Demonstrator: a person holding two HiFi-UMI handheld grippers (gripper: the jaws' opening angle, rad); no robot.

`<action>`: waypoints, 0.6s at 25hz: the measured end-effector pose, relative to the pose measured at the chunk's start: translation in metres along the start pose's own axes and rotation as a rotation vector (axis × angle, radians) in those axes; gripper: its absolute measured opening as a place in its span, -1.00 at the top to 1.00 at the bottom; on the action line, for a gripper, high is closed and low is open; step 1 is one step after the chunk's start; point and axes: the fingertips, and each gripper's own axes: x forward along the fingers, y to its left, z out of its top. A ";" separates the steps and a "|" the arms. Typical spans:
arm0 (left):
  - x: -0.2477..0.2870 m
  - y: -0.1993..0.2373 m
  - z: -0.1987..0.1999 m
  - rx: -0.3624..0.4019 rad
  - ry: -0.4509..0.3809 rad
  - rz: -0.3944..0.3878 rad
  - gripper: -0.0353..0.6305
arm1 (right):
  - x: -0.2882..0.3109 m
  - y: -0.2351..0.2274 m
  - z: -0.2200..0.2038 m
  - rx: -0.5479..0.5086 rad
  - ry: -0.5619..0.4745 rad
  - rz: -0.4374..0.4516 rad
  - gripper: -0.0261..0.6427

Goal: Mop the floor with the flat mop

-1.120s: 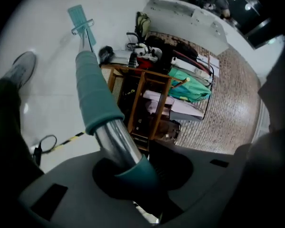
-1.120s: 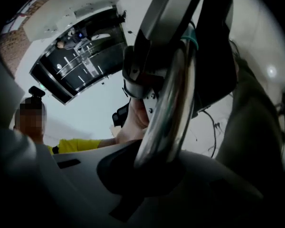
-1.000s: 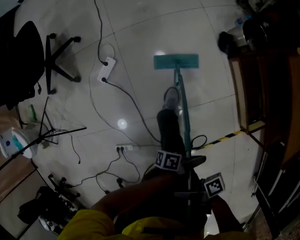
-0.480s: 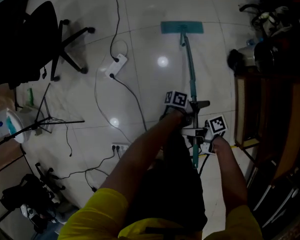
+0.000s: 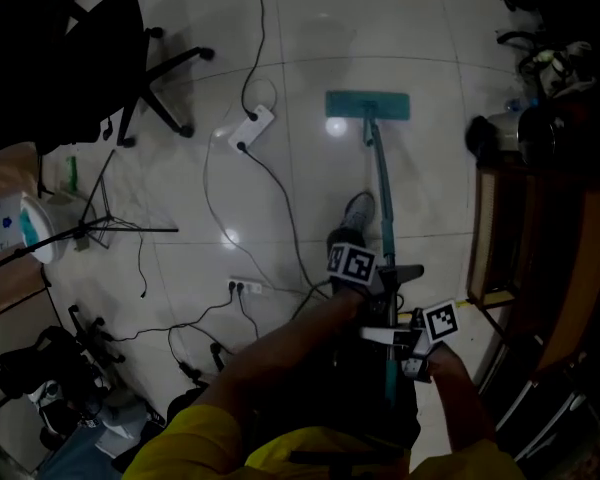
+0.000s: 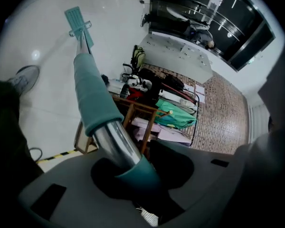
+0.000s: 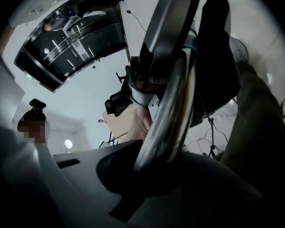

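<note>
My left gripper (image 5: 378, 276) and right gripper (image 5: 405, 338) both clamp the flat mop's teal-sleeved metal handle (image 6: 92, 99); its teal rectangular head (image 5: 368, 105) rests on pale floor tiles (image 5: 310, 48).

The flat mop head (image 5: 368, 105) lies on the floor (image 5: 310, 28) ahead. Its handle (image 5: 380, 193) runs back to both tools, each closed round it, the left tool (image 5: 387, 284) ahead of the right tool (image 5: 392, 336). A power strip (image 5: 252, 126) and an office chair (image 5: 130, 58) lie left, a wooden shelf (image 5: 500, 218) right.

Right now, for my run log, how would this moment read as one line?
left gripper: shut on handle | right gripper: shut on handle | mop head: on floor, ahead of shoe
</note>
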 end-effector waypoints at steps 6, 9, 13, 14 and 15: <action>-0.047 0.009 -0.095 -0.076 -0.153 -0.023 0.55 | 0.015 -0.031 -0.112 0.046 0.142 -0.109 0.84; -0.055 0.018 -0.083 -0.065 -0.166 -0.029 0.55 | 0.022 -0.043 -0.103 0.027 0.153 -0.143 0.84; -0.060 0.007 -0.057 -0.055 -0.159 -0.044 0.55 | 0.030 -0.033 -0.076 -0.005 0.127 -0.129 0.83; -0.062 0.005 -0.051 -0.046 -0.162 -0.048 0.55 | 0.033 -0.032 -0.071 -0.011 0.121 -0.126 0.83; -0.064 0.005 -0.046 -0.036 -0.166 -0.048 0.55 | 0.035 -0.030 -0.068 -0.015 0.117 -0.125 0.83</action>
